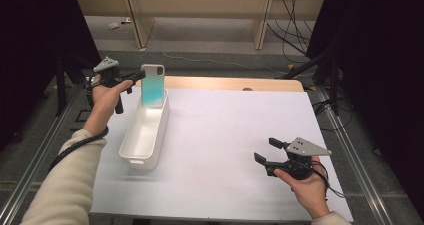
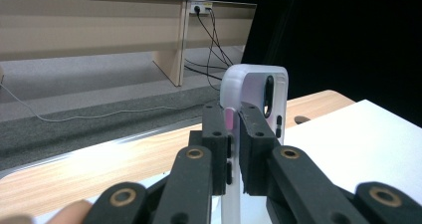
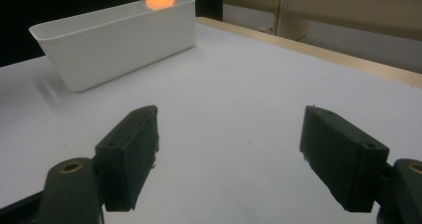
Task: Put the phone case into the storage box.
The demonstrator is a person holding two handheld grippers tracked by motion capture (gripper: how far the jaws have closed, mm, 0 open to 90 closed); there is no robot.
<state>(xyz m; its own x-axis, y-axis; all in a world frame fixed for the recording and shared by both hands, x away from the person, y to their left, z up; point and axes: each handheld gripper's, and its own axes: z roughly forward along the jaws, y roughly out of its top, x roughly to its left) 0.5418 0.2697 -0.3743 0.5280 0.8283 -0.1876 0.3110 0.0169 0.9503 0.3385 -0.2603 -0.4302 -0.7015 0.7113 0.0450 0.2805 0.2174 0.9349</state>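
Phone case (image 1: 152, 86) is clamped by its edge in left gripper (image 1: 141, 75), held upright over far end of white bin (image 1: 135, 144), probably for lowering in. Right gripper (image 1: 264, 151) is parked agape, empty, clear of the drop.

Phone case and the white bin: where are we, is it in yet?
Done: the left gripper is shut on the side edge of the phone case and holds it upright over the far end of the white bin. In hand: the case's lower end sits at or just inside the bin's rim; whether it touches the bottom I can't tell. Left: lower and release. The right gripper is open over the table, holding nothing.
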